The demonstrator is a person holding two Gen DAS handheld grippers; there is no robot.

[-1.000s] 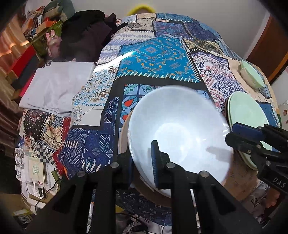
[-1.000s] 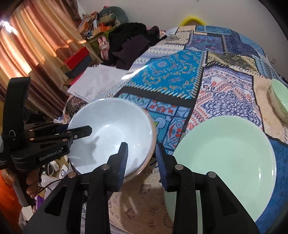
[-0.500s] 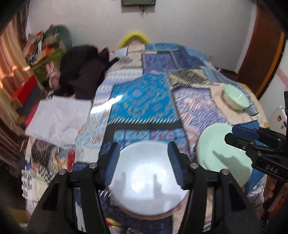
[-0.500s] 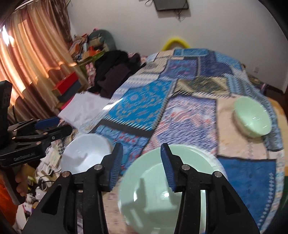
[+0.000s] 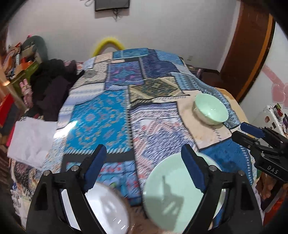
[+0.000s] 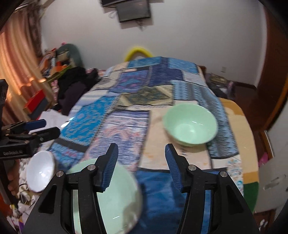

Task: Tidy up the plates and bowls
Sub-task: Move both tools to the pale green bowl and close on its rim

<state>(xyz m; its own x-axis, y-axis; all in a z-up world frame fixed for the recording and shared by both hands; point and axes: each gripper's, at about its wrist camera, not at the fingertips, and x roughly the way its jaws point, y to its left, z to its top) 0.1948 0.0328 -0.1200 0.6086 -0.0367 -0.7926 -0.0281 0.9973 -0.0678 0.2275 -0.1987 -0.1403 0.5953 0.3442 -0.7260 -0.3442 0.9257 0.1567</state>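
You are looking over a bed covered by a patchwork bedspread [image 5: 115,115] in blue, cream and dark squares. A heap of dark clothes [image 5: 52,86] lies on its left side, with a white sheet of cloth [image 5: 30,138] just nearer to you. Behind the bed a yellow curved tube [image 6: 137,51] rises against the white wall, and a dark screen [image 6: 134,10] hangs above it. Orange curtains [image 6: 16,75] hang at your left; a brown wooden door [image 5: 246,48] stands at your right.
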